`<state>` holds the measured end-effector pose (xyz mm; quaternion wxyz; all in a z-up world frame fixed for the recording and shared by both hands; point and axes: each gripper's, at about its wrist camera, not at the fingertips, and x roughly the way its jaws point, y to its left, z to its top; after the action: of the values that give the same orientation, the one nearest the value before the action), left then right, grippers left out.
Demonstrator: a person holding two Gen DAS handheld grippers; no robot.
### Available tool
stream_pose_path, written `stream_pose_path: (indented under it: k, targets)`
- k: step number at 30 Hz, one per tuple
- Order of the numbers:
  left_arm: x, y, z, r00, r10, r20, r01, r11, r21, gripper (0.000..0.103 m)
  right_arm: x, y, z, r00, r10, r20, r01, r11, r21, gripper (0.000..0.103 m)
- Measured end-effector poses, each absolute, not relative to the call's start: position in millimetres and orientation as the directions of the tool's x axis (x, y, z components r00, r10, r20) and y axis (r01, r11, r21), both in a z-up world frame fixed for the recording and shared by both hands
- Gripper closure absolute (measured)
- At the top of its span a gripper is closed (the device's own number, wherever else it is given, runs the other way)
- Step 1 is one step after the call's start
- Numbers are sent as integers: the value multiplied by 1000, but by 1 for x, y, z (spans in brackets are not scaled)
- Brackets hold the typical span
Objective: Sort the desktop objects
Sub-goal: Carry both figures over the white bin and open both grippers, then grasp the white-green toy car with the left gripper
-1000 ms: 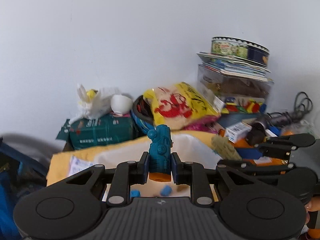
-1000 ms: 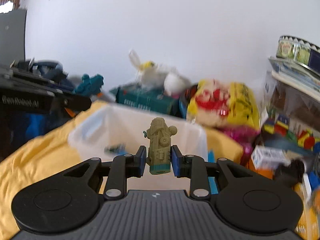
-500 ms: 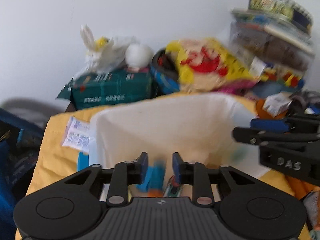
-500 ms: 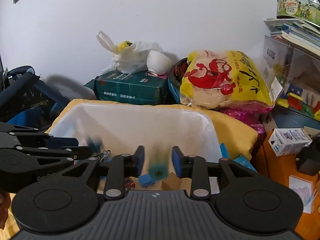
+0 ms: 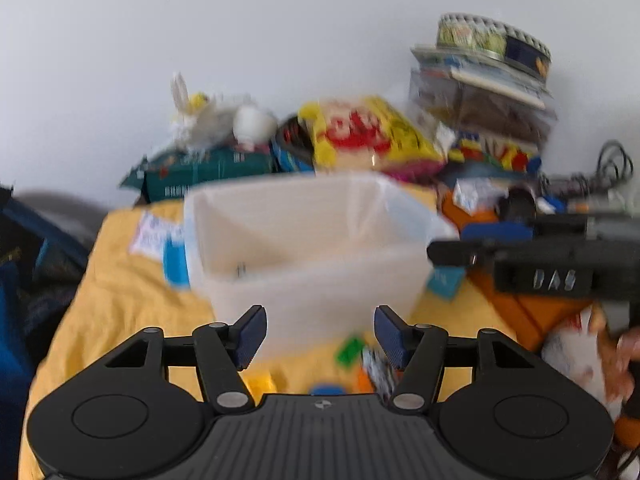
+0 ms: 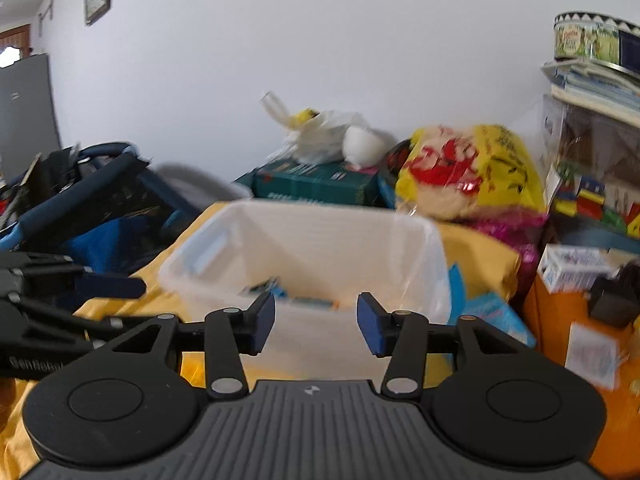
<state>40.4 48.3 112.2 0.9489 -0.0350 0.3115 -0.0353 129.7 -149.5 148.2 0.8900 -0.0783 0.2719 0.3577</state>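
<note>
A clear plastic bin (image 5: 304, 280) stands on the yellow cloth (image 5: 124, 304) in front of both grippers; it also shows in the right wrist view (image 6: 320, 328). Small toys (image 6: 280, 294) lie in its bottom. My left gripper (image 5: 320, 338) is open and empty, just short of the bin's near wall. My right gripper (image 6: 316, 322) is open and empty, above the bin's near edge. Small loose pieces, one of them green (image 5: 350, 350), lie on the cloth under the left gripper. The right gripper also shows at the right of the left wrist view (image 5: 472, 254).
A green box (image 6: 316, 186) with a white bag (image 6: 324, 136), a yellow snack bag (image 6: 468, 172) and a stack with a round tin (image 5: 492, 40) stand behind the bin by the wall. An orange box (image 6: 560, 320) sits at the right. A dark blue basket (image 6: 80, 208) is at the left.
Both grippers have opened and dropped their toy figures, blue from the left and olive from the right, into the bin. Both have drawn back from over the bin.
</note>
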Motion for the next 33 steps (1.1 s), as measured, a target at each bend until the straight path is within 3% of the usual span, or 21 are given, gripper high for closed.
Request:
stream_pose_path:
  k: [6,20,30,33]
  targets:
    - [23,38,73,729,-110,-675,28,991,-131,39,117,-158,123,530,599,-600,-678,725,124,51]
    - [15,22,35,651,-104,-752,19,992,-121,39,96,-161,86,516,525,-677,-656,750,82,47]
    - [16,28,22,630,-96,-771,-2,992,-125,39,87,-156,68,572,489,-658,-659,752,-15,48]
    - [18,30,19,626,-85,-776,-13,993,-119,39,93,-161,62,562,485,-670,-637,771,24,46]
